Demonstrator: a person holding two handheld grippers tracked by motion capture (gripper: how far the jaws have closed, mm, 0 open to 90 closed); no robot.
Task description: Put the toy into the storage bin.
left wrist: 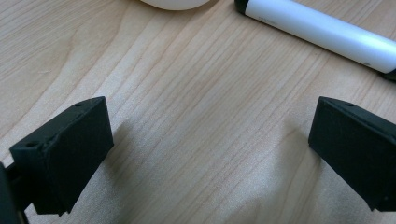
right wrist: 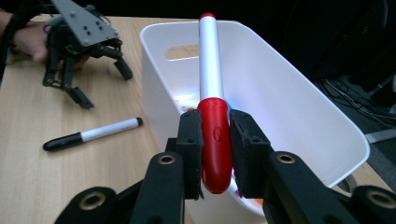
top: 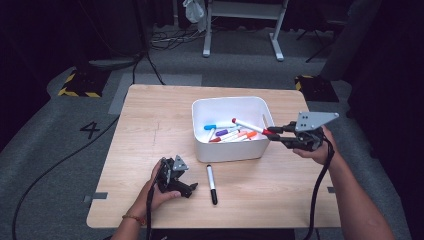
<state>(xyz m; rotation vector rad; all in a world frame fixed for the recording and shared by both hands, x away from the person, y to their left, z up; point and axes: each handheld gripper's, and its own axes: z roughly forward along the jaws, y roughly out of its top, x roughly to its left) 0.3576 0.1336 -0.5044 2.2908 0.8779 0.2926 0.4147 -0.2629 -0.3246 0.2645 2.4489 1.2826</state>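
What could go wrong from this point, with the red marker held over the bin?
The right hand-held gripper clamps the red marker only at its cap, so the long body could pivot, or pull free of the cap. Held above the white bin, it might fall outside. The left hand-held gripper rests open beside the black marker and could nudge it.

Grey carpet floor point(top: 60, 120) (dim room)

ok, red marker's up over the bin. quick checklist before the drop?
1. Right gripper shut on red marker: ok.
2. Marker over the white bin, not the table: ok.
3. Room in the bin among the other markers: ok.
4. Left gripper open and resting away from the bin: ok.
5. Black marker still on the table, beside the bin: not ok.
6. Marker cap seated: cannot tell.
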